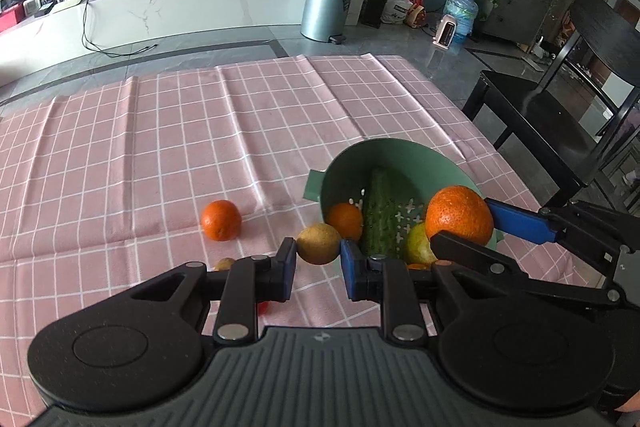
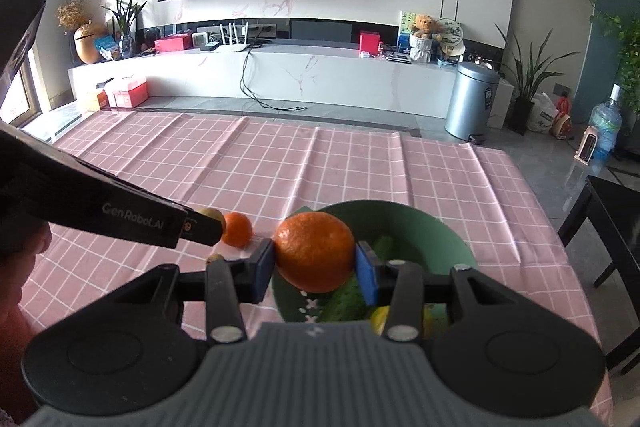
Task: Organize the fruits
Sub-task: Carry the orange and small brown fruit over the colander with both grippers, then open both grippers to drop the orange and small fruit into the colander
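Fruit is held in both: left gripper (image 1: pixel 318 261) clamps a small yellow-brown fruit (image 1: pixel 319 243), right gripper (image 2: pixel 315 267) a large orange (image 2: pixel 315 251) above the green colander (image 2: pixel 440 227). Both look firm, round, likely to roll; gripping across the middle suits.

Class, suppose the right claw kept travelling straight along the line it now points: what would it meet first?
Probably the round green colander bowl, just beyond the large orange that the right claw holds; depth is uncertain.
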The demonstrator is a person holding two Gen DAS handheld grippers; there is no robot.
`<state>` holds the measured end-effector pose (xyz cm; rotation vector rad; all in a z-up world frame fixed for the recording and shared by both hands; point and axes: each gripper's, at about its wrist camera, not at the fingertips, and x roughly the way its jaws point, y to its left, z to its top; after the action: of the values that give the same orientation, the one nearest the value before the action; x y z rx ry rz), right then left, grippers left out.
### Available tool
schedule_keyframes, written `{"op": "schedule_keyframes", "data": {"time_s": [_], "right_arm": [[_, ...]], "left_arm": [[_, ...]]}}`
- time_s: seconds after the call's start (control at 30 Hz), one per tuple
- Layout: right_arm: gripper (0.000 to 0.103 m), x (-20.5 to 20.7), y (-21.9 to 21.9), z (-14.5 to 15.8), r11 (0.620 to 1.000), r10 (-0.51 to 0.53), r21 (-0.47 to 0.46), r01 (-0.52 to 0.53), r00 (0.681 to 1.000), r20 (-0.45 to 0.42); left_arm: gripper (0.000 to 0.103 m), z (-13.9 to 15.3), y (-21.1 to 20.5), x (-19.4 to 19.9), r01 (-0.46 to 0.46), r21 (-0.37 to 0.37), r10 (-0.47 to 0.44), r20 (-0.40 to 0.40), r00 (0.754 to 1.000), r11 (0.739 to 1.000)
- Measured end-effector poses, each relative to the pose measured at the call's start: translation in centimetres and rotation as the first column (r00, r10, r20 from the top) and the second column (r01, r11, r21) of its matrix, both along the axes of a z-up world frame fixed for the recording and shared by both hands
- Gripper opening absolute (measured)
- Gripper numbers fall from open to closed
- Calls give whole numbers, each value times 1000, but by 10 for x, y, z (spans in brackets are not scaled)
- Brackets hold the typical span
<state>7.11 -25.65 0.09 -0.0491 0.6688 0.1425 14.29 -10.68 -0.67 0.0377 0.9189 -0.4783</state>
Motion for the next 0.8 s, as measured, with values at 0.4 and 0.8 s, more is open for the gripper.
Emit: {"op": "schedule_keyframes", "data": {"time_s": [0.4,0.8], "right_arm": [[40,49,-44,-32,997,-42,-72,37,997,-68],[40,101,-57,-76,993,-37,-115,14,980,-197]], "left_arm": [[27,-25,-49,40,74,53,-71,-50,996,996],[27,-58,-69,70,102,55,-93,-145,985,993]]}}
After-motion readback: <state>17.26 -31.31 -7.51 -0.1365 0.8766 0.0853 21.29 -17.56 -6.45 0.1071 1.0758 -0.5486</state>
